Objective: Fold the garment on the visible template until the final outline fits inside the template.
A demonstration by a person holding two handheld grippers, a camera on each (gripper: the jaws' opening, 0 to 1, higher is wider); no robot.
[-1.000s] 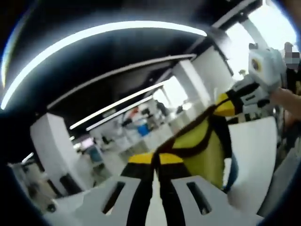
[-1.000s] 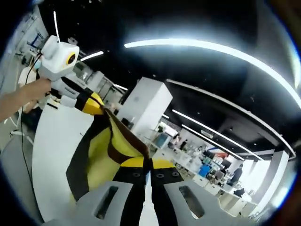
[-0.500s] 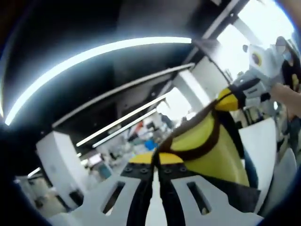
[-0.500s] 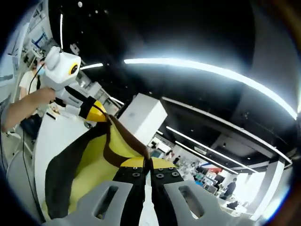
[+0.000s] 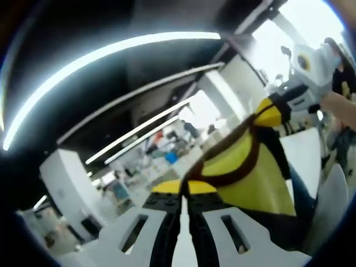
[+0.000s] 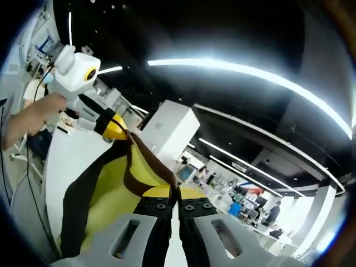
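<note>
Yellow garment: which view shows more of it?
Right gripper view. The yellow garment hangs stretched between the right gripper and the left gripper, its dark side panel visible. The left gripper view shows it blurrier, cut off at the rim.

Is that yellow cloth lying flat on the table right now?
No, the yellow and black garment hangs lifted between both tongs, the right tongs and the left tongs.

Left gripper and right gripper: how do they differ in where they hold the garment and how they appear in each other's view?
In the left gripper view, the left gripper pinches the garment at the frame's bottom, while the right gripper holds it upper right. In the right gripper view, the right gripper pinches it at the bottom, with the left gripper upper left. Both are shut on the brown-trimmed edge stretched between them.
</note>
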